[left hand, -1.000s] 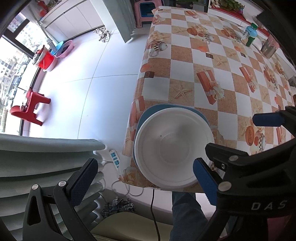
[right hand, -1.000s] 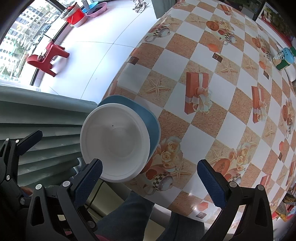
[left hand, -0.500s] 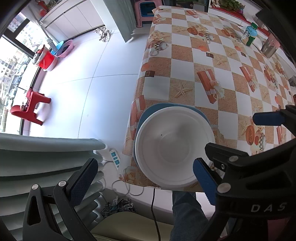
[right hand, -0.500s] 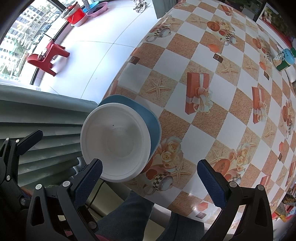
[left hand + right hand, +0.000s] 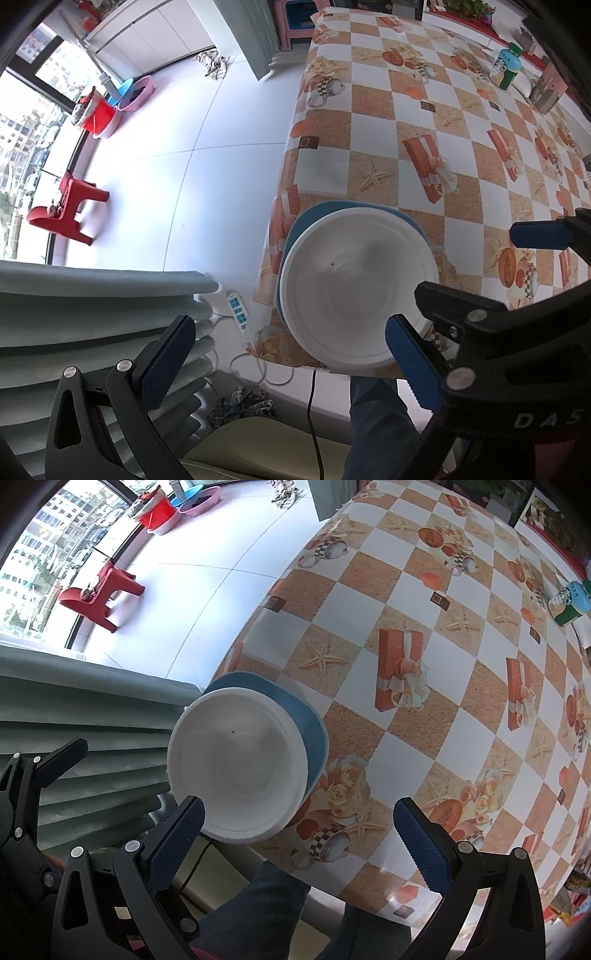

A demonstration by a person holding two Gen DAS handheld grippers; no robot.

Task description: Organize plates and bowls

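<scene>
White tiled floor (image 5: 155,155) off to the left, with a red stool (image 5: 68,212), a red bucket (image 5: 98,116) and a pink basin (image 5: 138,92) by the window, well away from the work. Nearer, grey-green ribbed padding (image 5: 92,310), likely a sofa edge, though too cropped to name surely. Left tongs (image 5: 288,354) spread wide and empty, held back above the near corner of the table (image 5: 373,122), probably to leave room over the stack. White bowl (image 5: 354,291) seated inside a blue plate (image 5: 321,214), the pair at the very corner of the checked tablecloth, the bowl's near rim seeming to overhang the edge; so placed, apparently, as a finished stack within easy reach. Blue plate mostly covered, only a crescent showing, so depth and full outline not readable. Small dark speck inside the bowl, too tiny to identify. Right tongs (image 5: 299,834) likewise wide apart, gripping nothing, hovering just right of the bowl over the table's near edge. Farther right, a green-labelled bottle (image 5: 504,66) and a metal cup (image 5: 545,94) near the far side, cut by the lens rim. Below the table, a jeans-clad leg (image 5: 255,904) and a power strip (image 5: 236,310) on the floor, its cable trailing out of sight.
</scene>
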